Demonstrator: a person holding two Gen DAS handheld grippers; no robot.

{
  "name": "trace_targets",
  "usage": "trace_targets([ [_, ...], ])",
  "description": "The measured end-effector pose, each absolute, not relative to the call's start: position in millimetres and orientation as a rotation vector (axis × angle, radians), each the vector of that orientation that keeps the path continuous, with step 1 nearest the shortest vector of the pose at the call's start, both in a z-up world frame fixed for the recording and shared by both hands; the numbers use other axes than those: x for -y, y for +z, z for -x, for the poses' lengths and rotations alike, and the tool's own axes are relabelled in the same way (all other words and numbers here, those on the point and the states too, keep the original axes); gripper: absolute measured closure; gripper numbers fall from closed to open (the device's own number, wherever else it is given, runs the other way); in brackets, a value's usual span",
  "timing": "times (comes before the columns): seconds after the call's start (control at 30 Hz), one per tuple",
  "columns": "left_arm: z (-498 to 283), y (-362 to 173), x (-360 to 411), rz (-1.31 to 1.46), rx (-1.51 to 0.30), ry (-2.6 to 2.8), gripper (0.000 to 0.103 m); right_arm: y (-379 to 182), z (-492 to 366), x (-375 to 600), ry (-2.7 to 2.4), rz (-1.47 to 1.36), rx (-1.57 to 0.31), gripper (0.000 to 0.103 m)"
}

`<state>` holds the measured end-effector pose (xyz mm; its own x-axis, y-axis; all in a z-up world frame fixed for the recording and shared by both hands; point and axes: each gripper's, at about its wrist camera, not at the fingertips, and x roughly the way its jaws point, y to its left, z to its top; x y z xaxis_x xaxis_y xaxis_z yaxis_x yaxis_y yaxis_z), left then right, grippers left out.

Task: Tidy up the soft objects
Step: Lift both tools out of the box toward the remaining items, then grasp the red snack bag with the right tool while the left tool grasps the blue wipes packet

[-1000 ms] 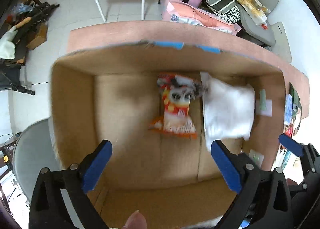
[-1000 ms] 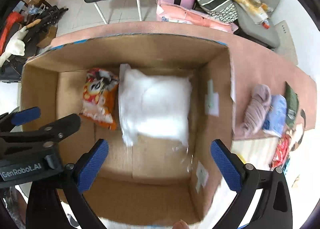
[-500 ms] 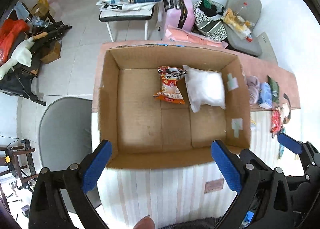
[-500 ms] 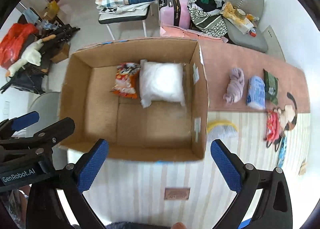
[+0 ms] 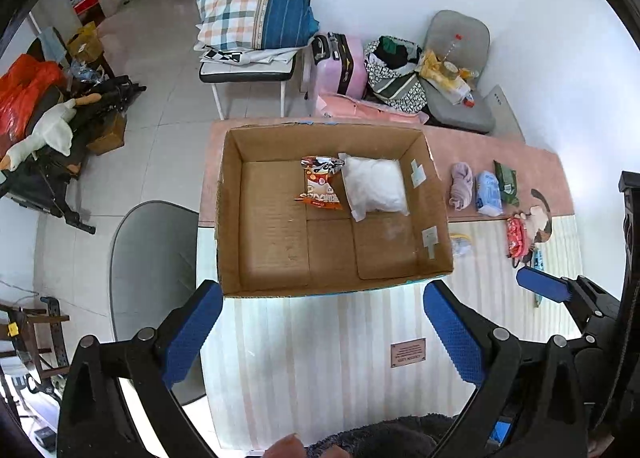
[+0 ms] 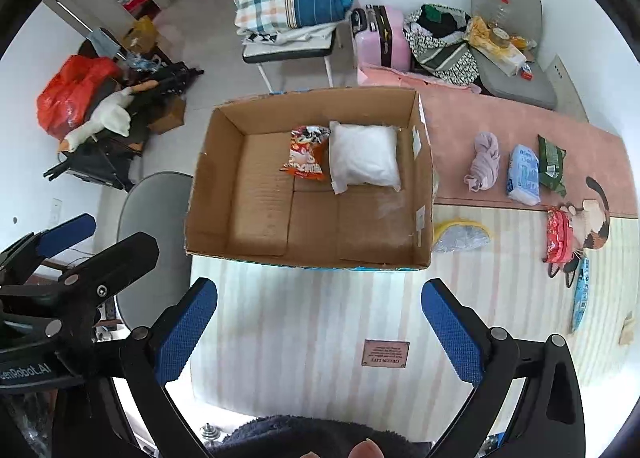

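Brown cardboard box (image 6: 312, 193) holds the orange snack packet (image 6: 305, 155) beside the white plastic-wrapped pillow pack (image 6: 364, 159) along its far wall, leaving the near floor free; my left claw (image 5: 322, 332) and right claw (image 6: 318, 332) hang empty, spread wide, above the striped tabletop (image 6: 304, 322) while the pink rolled cloth (image 6: 484, 161) and pale blue tissue pack (image 6: 523, 175) wait outside to the right.

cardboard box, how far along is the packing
Done: the cardboard box holds a snack bag and a white pillow pack. In hand: nothing; left gripper and right gripper are open. Left: pink cloth, blue pack, green pack.
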<state>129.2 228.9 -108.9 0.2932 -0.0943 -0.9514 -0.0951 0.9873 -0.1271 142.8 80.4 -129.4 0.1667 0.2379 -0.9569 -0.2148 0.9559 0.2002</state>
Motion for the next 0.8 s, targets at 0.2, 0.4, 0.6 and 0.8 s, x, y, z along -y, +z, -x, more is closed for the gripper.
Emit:
trace_targets([
  [0.2,-125.2,-98.7,-204.9,0.157,-1.239,0.013,0.0,-122.1,-139.8,-46.4,0.297,-0.066,-1.335,0.0],
  [0.4,-138.4,-104.6,-141.3,0.102,-1.251,-0.032,0.0,-135.2,-148.8,44.9,0.153,-0.14,-1.349,0.0],
  [0.6,-168.1,-126.9,-48.1,0.044,-1.311,-0.104,0.0,-161.3,-162.8,190.6,-0.024,-0.256,-1.357,0.0],
  [0.8,-226.2,-177.0,48.7,-0.016,-1.396,-0.123,0.0,-214.8,-195.9,302.0,-0.111,-0.27,-1.406,0.0],
])
